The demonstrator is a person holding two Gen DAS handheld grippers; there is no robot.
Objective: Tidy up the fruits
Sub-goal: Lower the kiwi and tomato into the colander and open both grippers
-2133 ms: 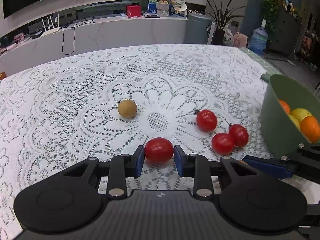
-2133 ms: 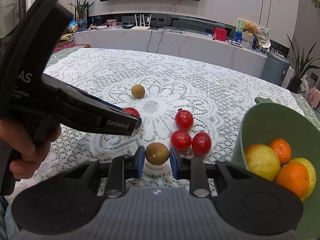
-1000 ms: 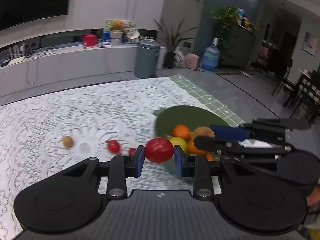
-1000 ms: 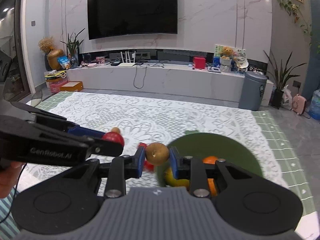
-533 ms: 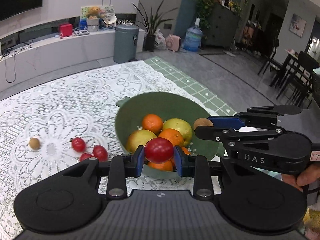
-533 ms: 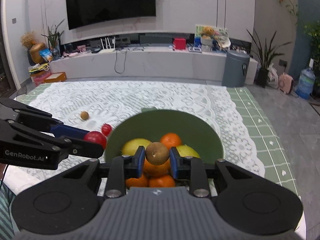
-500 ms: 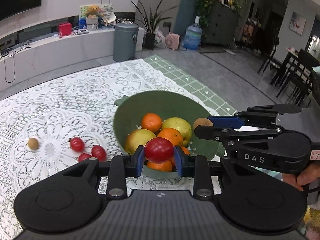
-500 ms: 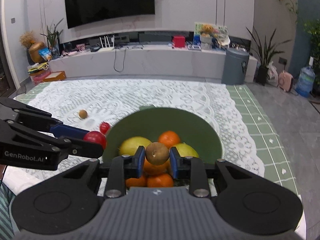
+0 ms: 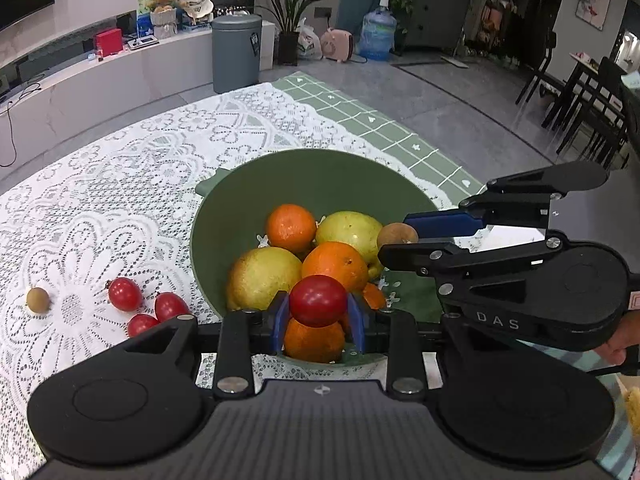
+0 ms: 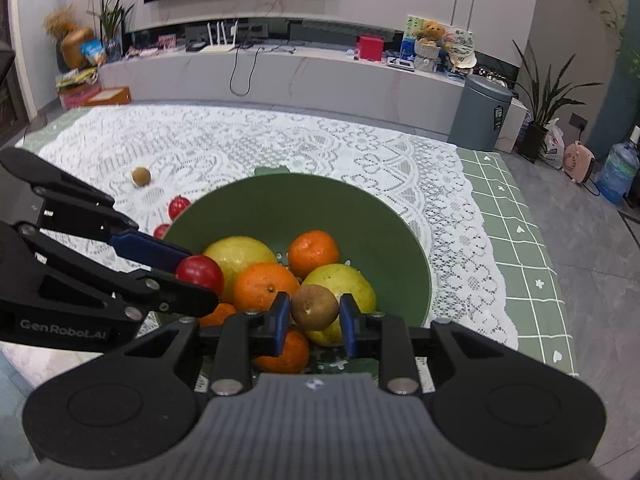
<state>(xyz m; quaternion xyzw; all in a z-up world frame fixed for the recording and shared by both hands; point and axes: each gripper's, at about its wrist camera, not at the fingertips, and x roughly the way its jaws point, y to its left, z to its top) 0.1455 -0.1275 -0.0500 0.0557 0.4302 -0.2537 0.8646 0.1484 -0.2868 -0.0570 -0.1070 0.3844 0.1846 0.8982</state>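
My left gripper (image 9: 318, 316) is shut on a red cherry tomato (image 9: 318, 300) and holds it over the near side of the green bowl (image 9: 320, 172). My right gripper (image 10: 314, 322) is shut on a small brown fruit (image 10: 314, 306) and holds it over the same green bowl (image 10: 304, 200), above the oranges and yellow-green pears inside. The left gripper's tomato also shows in the right wrist view (image 10: 199, 272), and the right gripper's brown fruit shows in the left wrist view (image 9: 396, 236). Three cherry tomatoes (image 9: 125, 294) and another small brown fruit (image 9: 38, 300) lie on the lace tablecloth left of the bowl.
The white lace cloth (image 9: 100, 184) covers the table, with green checked cloth (image 10: 520, 240) showing at its right edge. Beyond the table stand a grey bin (image 10: 484, 114), a white cabinet and potted plants.
Both grippers have carried their fruit from the tablecloth to above the bowl. In the last half second they moved a little closer over the fruit pile.
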